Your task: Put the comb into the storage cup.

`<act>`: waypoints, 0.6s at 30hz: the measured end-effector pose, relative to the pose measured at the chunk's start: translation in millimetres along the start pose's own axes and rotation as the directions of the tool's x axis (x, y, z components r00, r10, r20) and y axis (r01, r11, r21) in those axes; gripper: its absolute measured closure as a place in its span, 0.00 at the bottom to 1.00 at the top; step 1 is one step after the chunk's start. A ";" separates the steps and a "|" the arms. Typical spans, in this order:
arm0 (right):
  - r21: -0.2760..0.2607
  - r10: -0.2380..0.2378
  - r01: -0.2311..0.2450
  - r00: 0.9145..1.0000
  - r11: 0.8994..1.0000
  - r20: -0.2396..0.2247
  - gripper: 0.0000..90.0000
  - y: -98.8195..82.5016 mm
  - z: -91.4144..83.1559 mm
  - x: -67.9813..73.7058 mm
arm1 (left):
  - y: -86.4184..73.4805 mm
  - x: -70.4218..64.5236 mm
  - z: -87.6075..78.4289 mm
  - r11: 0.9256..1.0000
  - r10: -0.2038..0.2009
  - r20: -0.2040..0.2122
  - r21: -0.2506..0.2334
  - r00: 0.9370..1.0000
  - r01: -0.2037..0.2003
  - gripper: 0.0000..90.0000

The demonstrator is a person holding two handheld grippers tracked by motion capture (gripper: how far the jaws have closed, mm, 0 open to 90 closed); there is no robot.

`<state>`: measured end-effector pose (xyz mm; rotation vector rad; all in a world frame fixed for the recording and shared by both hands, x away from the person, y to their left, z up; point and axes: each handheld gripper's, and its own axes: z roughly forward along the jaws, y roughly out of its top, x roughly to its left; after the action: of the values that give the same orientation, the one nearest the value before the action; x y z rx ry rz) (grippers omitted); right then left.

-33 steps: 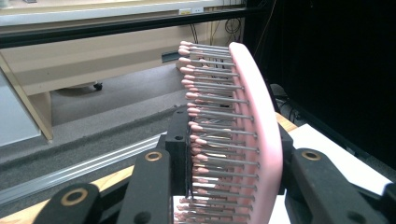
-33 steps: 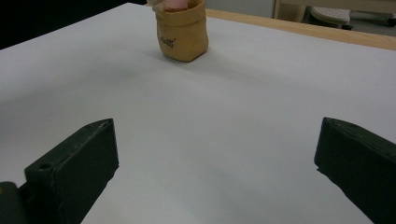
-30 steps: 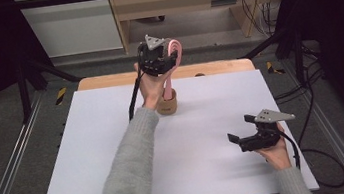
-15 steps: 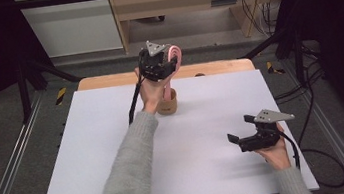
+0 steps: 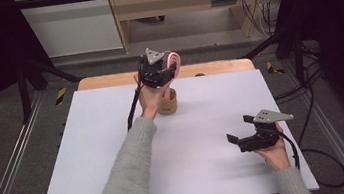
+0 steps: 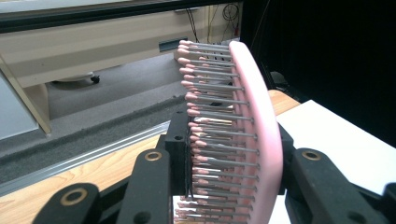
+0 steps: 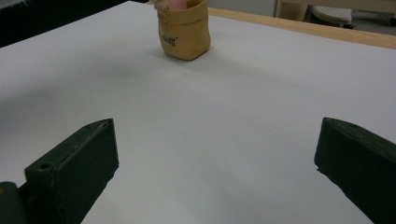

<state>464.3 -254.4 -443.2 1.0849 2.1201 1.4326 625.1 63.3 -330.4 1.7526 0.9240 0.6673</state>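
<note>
While the left hand-held gripper (image 5: 164,71) clamps the pink hairbrush (image 6: 243,135) upright over the tan pouch (image 5: 167,102), handle apparently aimed inside for standing storage, the right hand-held gripper (image 5: 246,137) waits wide open on the white surface (image 5: 96,152).

Your left arm reaches forward across the table (image 5: 114,135), grey sleeve to the wrist. Left claw (image 5: 159,71) is raised above the table's far edge, jaws clamped on the pink hairbrush (image 6: 247,135), one on the bristle side and one against the back. Your right hand (image 5: 273,151) sits low near the table's near right corner. Right claw (image 5: 248,137) points left, just above the table, jaws wide apart with nothing between them.
</note>
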 end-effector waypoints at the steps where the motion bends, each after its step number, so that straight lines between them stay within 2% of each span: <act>1: 0.000 -0.001 0.001 1.000 1.000 0.000 0.00 0.0 0.1 0.0 | -1.1 0.2 -0.3 1.000 -0.001 -0.001 -0.001 1.000 0.001 0.70; 18: 0.003 -0.006 0.006 1.000 1.000 0.001 0.00 -0.1 1.2 0.4 | -15.5 3.1 0.9 1.000 0.005 0.010 0.021 1.000 -0.006 0.69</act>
<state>464.8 -253.3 -443.8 1.0788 2.1237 1.4263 623.2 68.6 -345.2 1.7758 0.9224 0.6537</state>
